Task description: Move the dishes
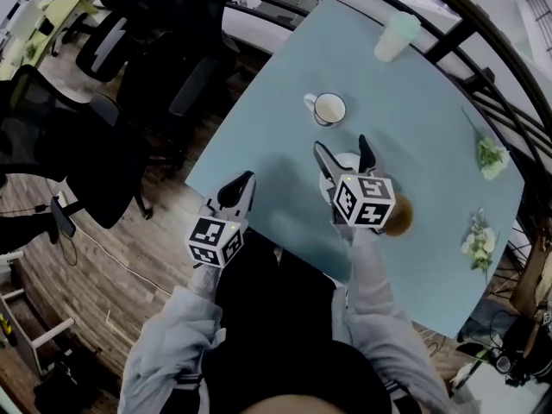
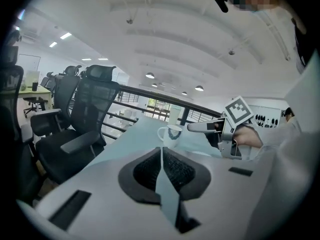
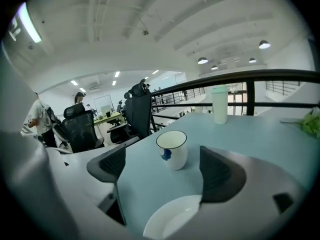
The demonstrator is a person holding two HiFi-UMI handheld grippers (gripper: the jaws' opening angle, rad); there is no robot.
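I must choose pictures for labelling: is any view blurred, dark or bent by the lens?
Head view: dim, dark toward the corners, edges of the table bowed by the lens. Left gripper view: soft, the mug slightly blurred, black round border. Right gripper view: sharpest; the mug clear, ceiling lamp bright, no glare.

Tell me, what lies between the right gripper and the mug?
A white plate, low between the right gripper's open jaws; beyond it, bare table up to the mug. Right gripper view shows it.
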